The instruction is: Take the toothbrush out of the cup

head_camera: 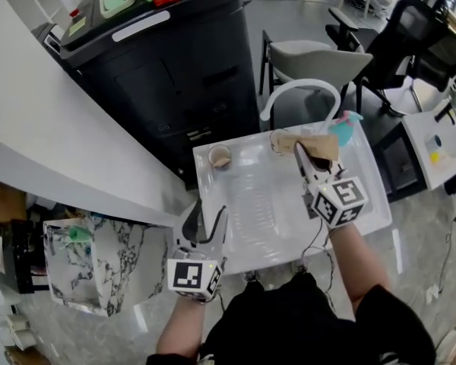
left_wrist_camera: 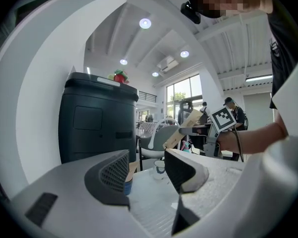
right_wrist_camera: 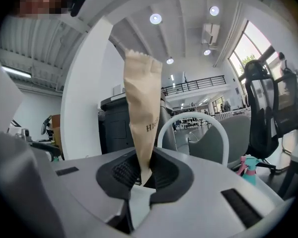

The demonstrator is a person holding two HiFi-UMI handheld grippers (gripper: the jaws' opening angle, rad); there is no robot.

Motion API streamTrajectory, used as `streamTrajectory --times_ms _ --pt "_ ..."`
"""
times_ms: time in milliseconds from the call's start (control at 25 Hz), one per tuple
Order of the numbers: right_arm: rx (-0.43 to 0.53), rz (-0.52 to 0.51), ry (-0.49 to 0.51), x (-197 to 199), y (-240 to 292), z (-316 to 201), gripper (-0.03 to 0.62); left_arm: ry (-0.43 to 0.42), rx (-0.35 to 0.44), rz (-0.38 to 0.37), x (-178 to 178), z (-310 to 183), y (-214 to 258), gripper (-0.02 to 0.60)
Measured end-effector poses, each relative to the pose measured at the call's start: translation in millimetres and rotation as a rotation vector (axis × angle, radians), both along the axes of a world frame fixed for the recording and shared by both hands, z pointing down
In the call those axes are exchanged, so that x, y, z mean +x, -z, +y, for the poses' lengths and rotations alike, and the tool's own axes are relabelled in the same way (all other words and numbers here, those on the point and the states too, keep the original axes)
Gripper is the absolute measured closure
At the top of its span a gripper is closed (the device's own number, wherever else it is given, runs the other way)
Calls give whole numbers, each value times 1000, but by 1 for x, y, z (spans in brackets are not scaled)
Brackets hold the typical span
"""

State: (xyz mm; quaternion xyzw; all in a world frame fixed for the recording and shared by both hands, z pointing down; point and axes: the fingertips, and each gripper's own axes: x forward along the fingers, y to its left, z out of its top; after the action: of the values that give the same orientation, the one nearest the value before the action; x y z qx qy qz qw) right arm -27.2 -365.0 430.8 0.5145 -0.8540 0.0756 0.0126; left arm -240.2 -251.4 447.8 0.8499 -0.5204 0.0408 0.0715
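Observation:
My right gripper point(head_camera: 302, 157) is shut on a tan paper-wrapped toothbrush point(head_camera: 320, 146) and holds it in the air over the far right of the white table point(head_camera: 251, 204). In the right gripper view the wrapper point(right_wrist_camera: 141, 108) stands upright, pinched between the pads of that gripper point(right_wrist_camera: 145, 175). In the left gripper view the same toothbrush point(left_wrist_camera: 186, 126) slants up above the table. A paper cup point(head_camera: 220, 157) stands at the table's far left. A second cup point(head_camera: 277, 138) sits just left of the toothbrush. At the near left edge my left gripper point(head_camera: 202, 220) is open and holds nothing.
A black cabinet point(head_camera: 159, 59) stands beyond the table, with a curved white counter point(head_camera: 30, 128) to the left. A white-backed chair point(head_camera: 311, 74) and a teal spray bottle point(head_camera: 343, 128) are at the far side. A marble-patterned box point(head_camera: 91, 257) sits low at the left.

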Motion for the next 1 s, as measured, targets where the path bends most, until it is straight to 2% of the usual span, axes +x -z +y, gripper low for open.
streamTrajectory --times_ms 440,760,1000 --pt "67 -5 75 -15 56 82 549 -68 56 13 11 8 30 373" --pt "76 41 127 -30 60 124 549 -85 63 1 17 25 36 373" --pt "76 52 173 -29 60 138 549 -64 69 -4 25 36 36 373"
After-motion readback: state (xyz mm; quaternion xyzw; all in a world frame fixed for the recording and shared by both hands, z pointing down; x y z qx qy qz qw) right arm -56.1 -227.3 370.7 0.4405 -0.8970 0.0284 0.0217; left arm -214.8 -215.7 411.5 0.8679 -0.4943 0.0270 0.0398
